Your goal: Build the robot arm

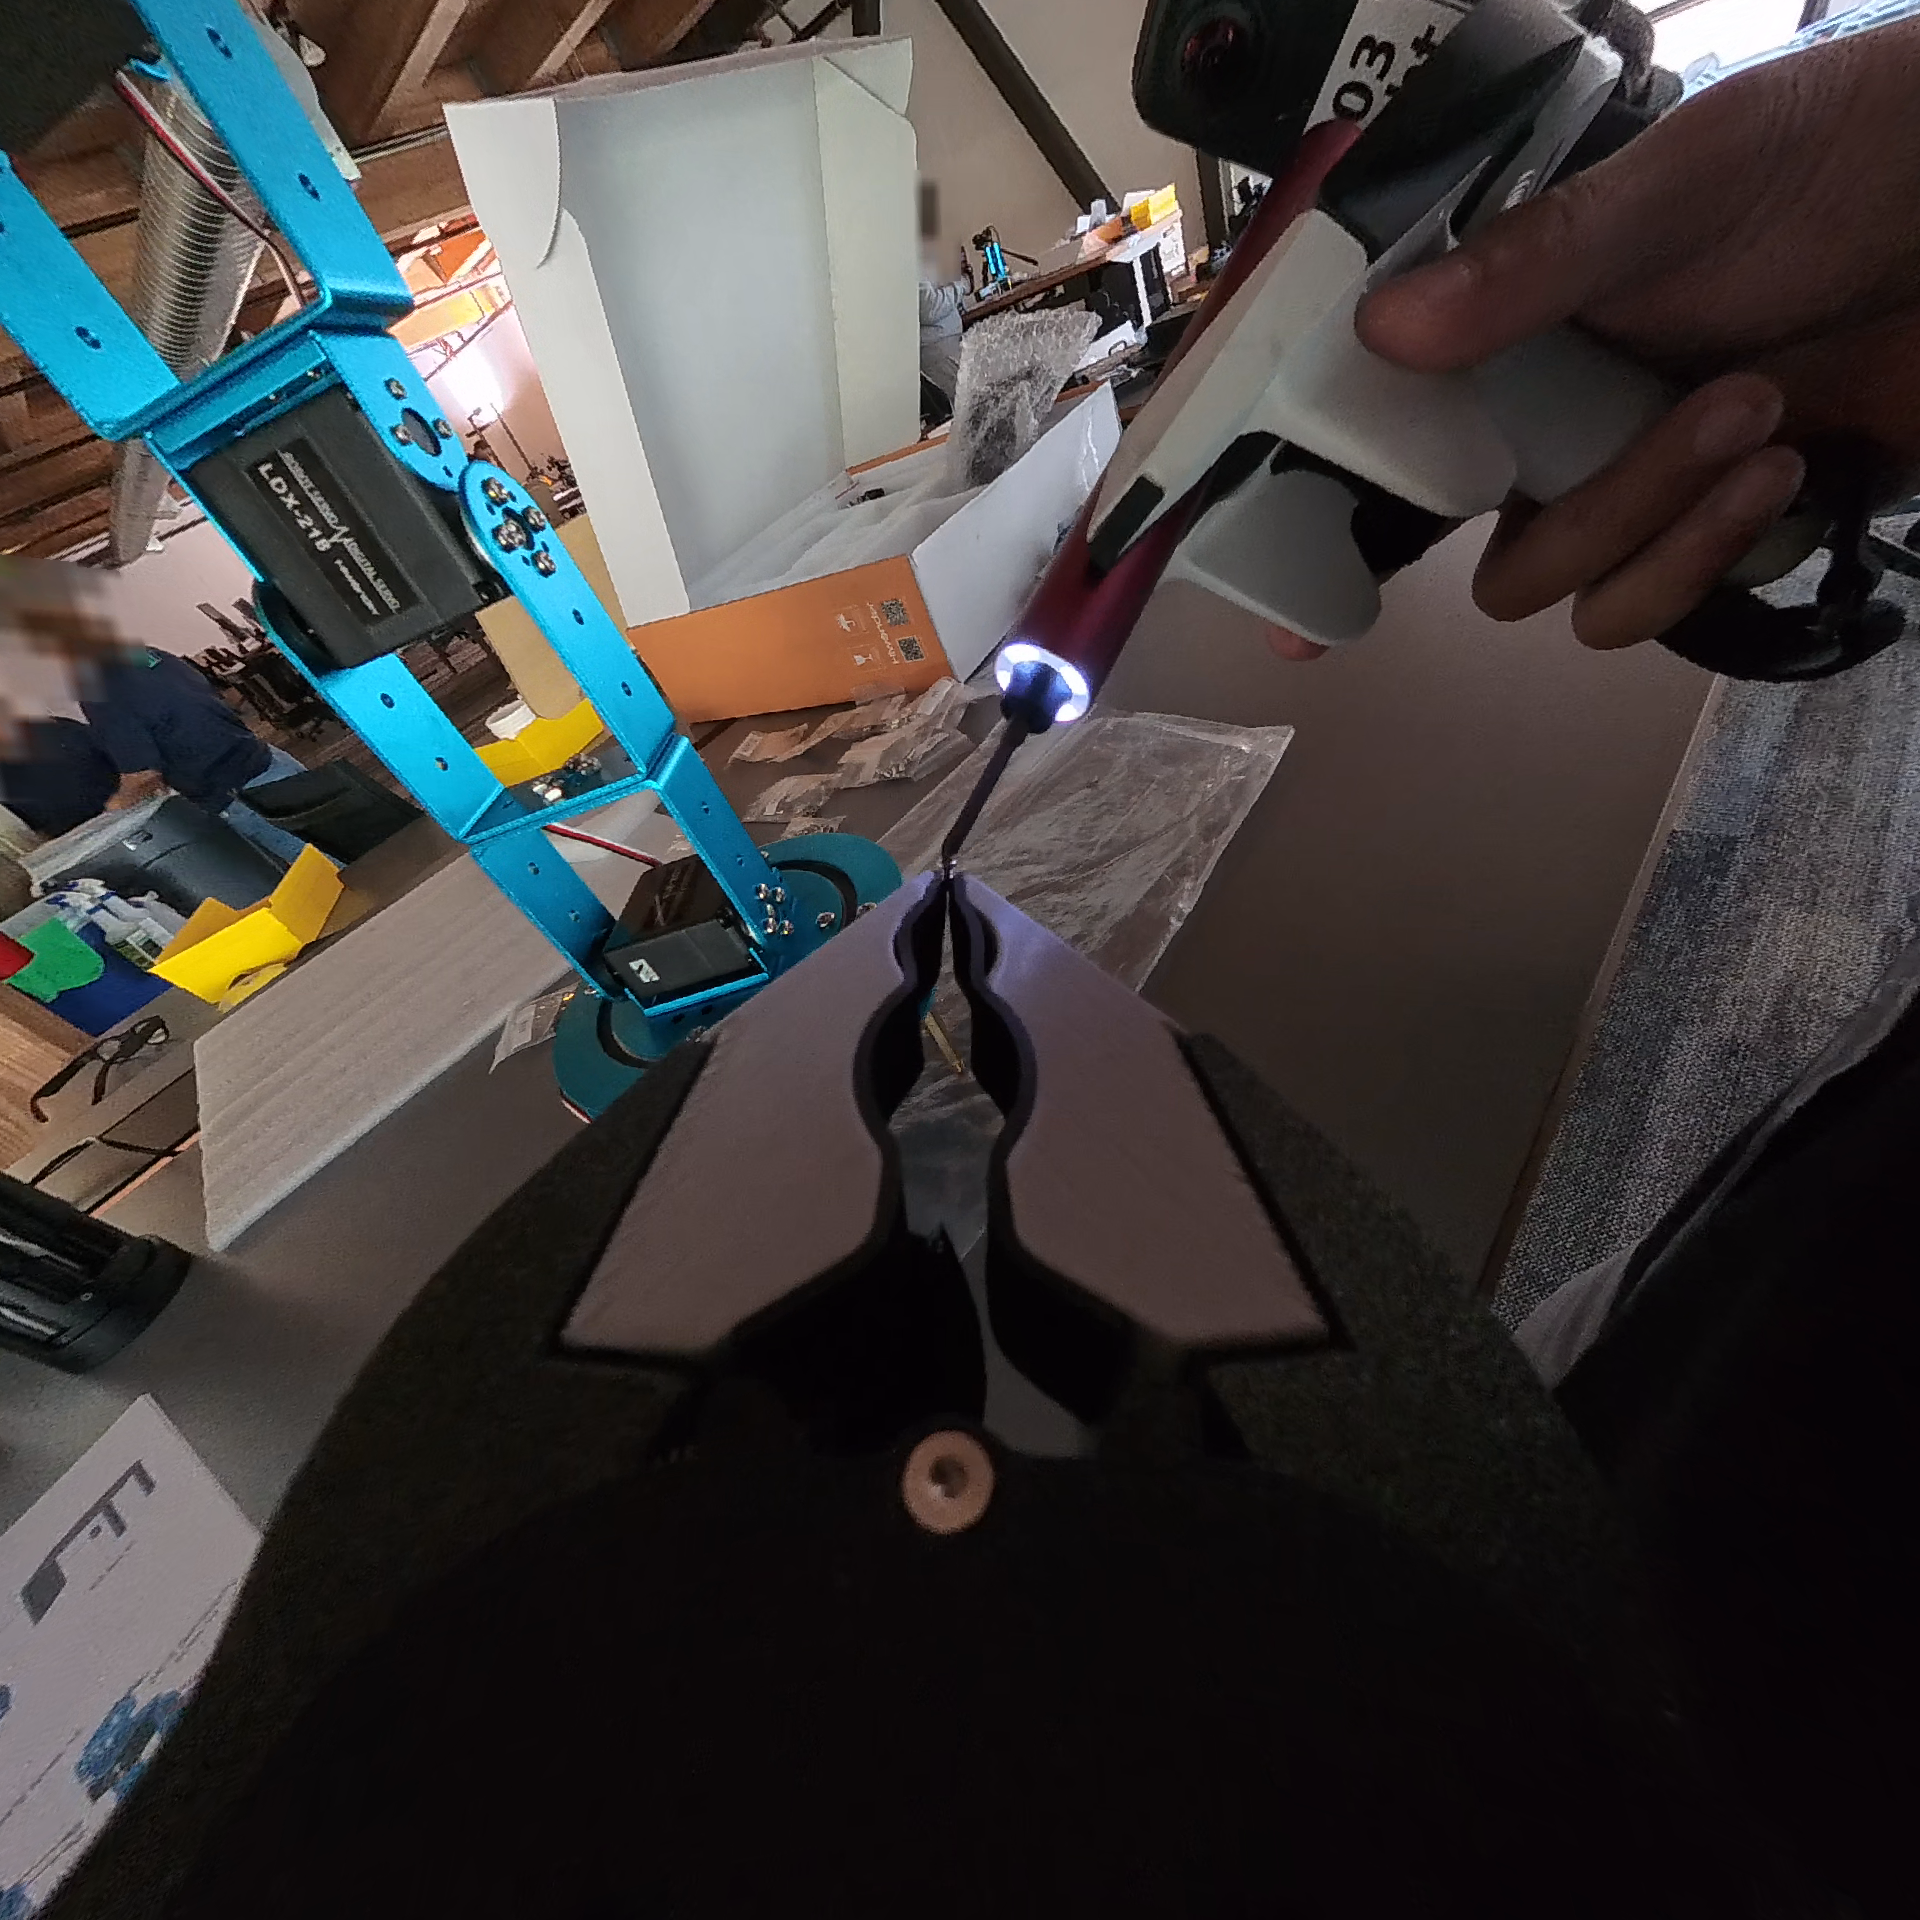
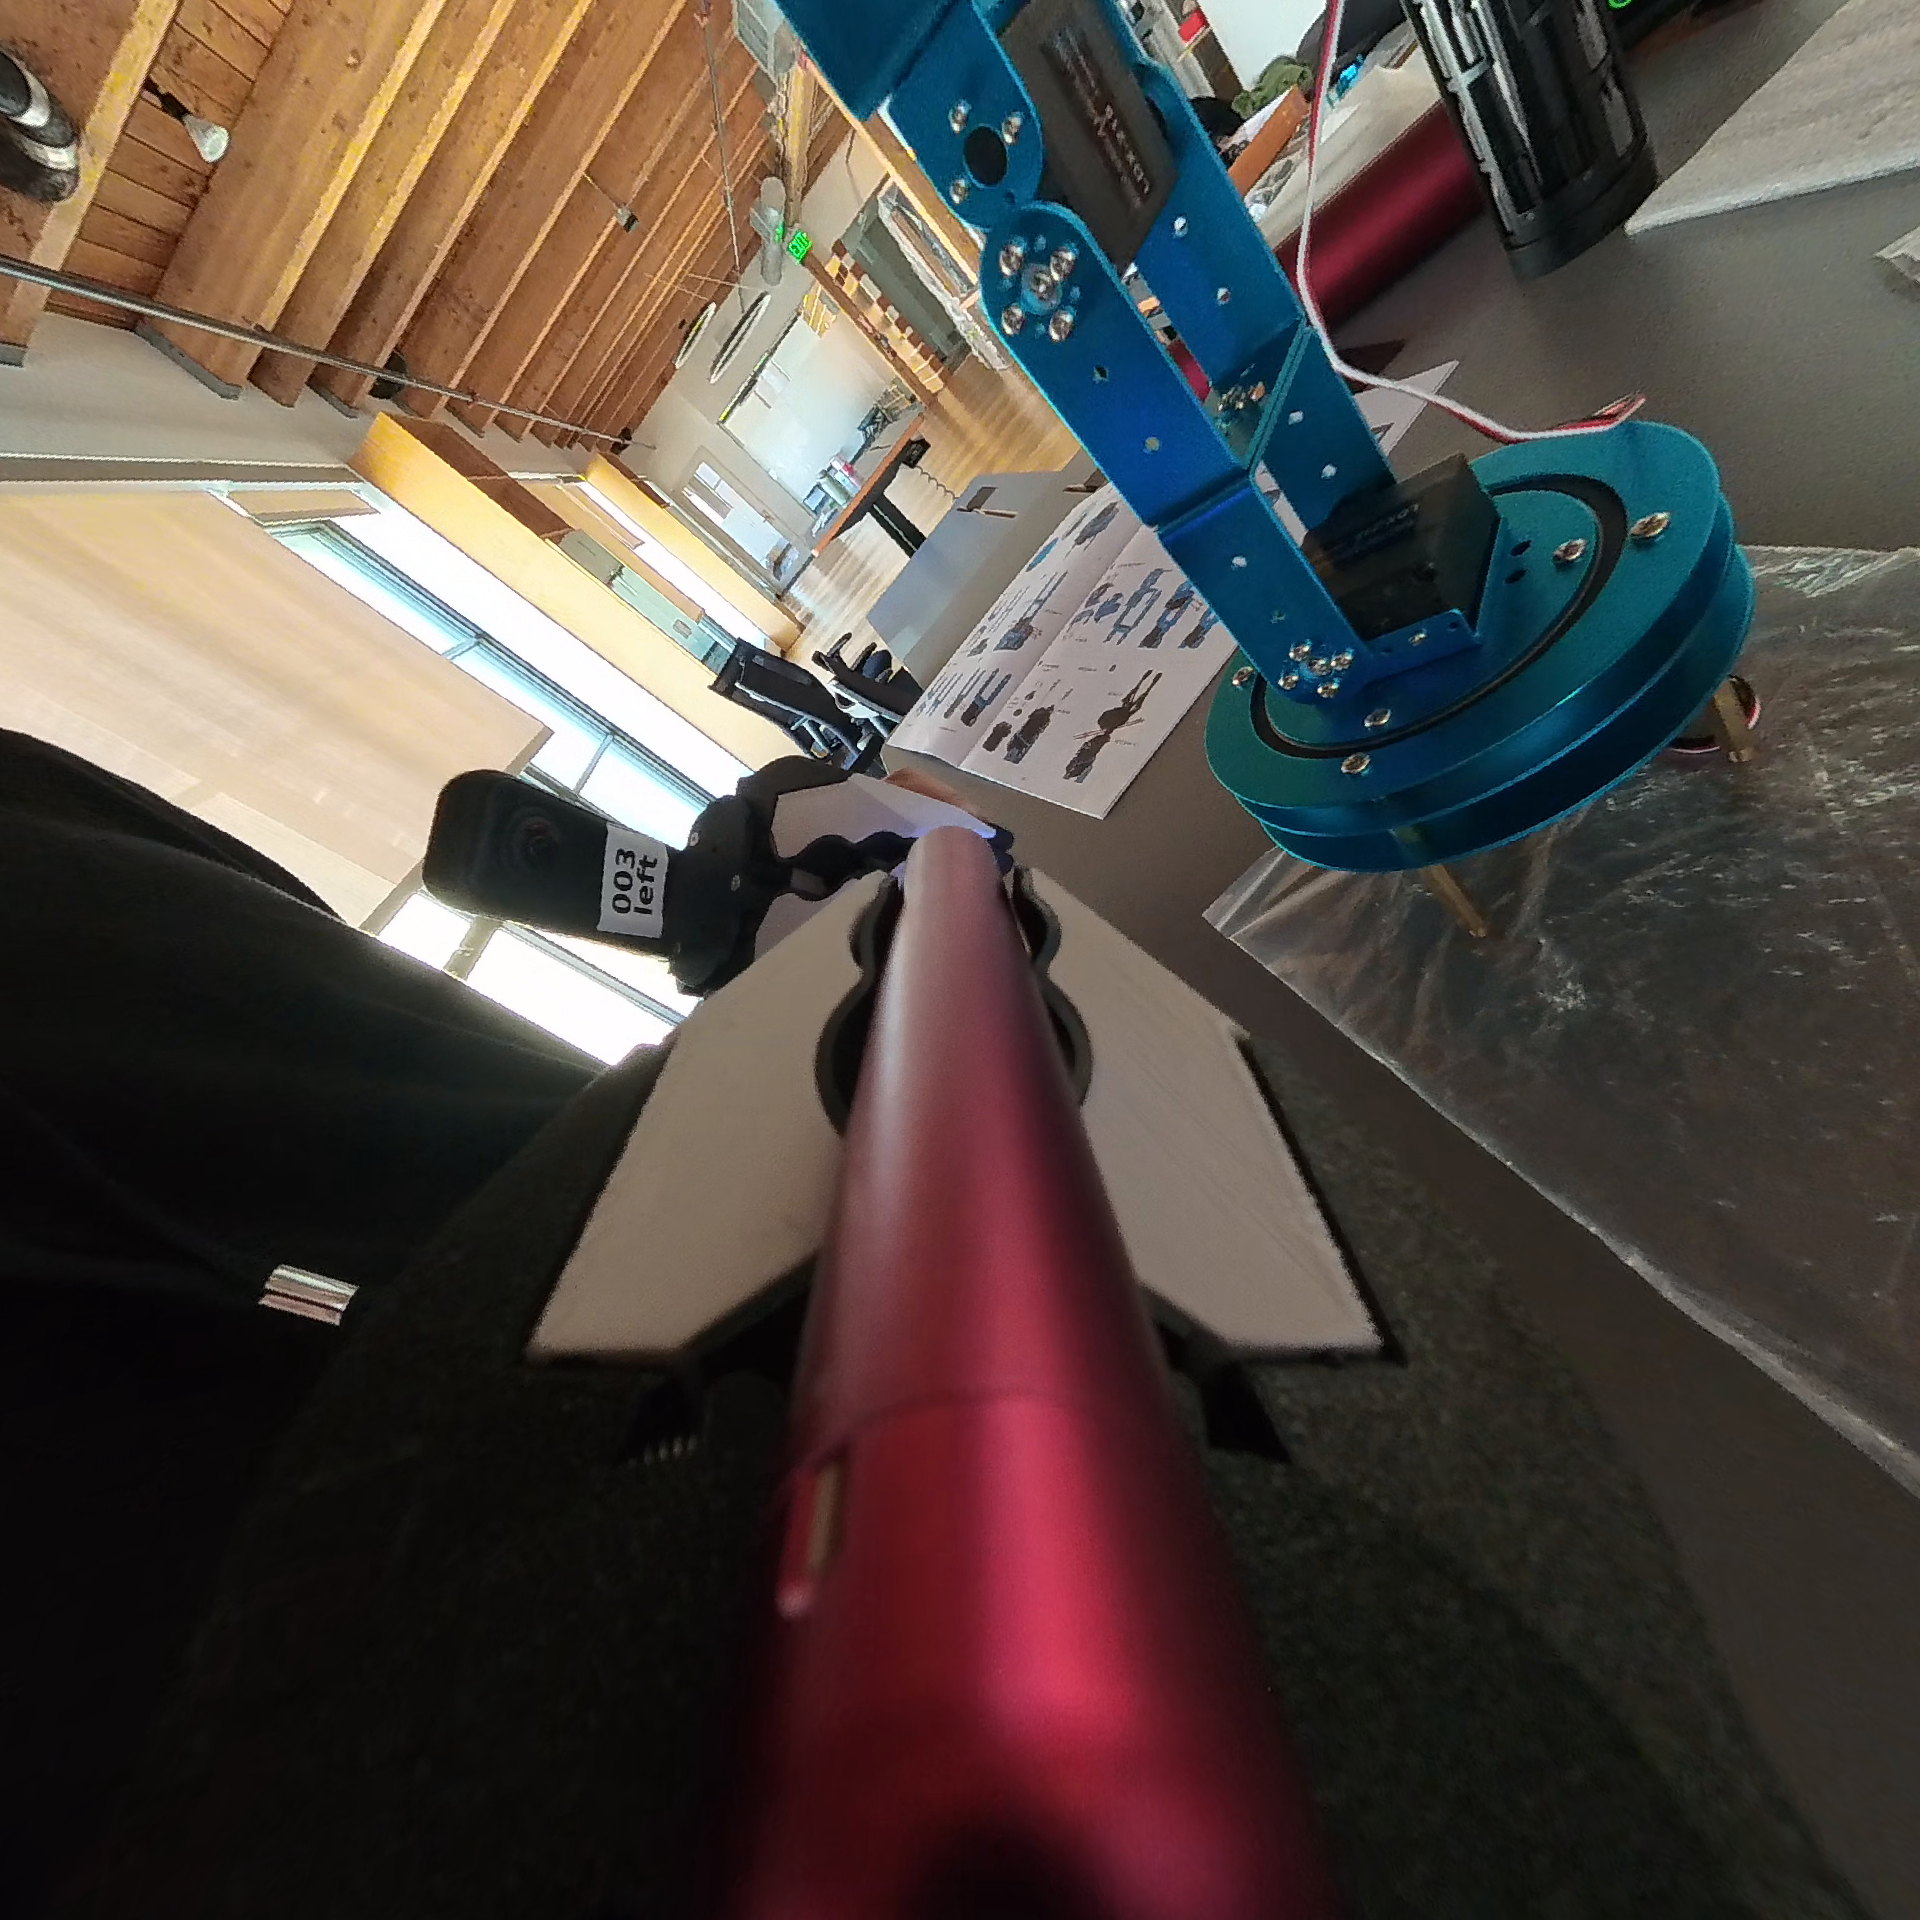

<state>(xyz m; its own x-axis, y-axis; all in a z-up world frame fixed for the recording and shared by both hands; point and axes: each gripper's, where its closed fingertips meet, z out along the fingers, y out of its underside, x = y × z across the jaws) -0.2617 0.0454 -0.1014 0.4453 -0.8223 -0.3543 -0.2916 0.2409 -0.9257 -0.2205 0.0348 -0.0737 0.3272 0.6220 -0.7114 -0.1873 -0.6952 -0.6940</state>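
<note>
Left gripper [image 1: 948,883]: closed, fingertips pinching something too small to identify. Right gripper [image 2: 951,883]: clamped around slim maroon metal electric screwdriver [image 2: 935,1195], lit tip meeting the left gripper; bit hidden here. Blue metal robot arm [image 2: 1226,416] just beyond the screwdriver on grey desk [image 2: 1195,935], top cut off.

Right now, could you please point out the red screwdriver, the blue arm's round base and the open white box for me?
Red screwdriver [image 2: 935,1195]: right wrist view, on its barrel.
Round base [image 2: 1621,665]: right wrist view, on its top disc's rim.
White box [image 1: 686,312]: left wrist view, on its raised lid's inside.
</note>
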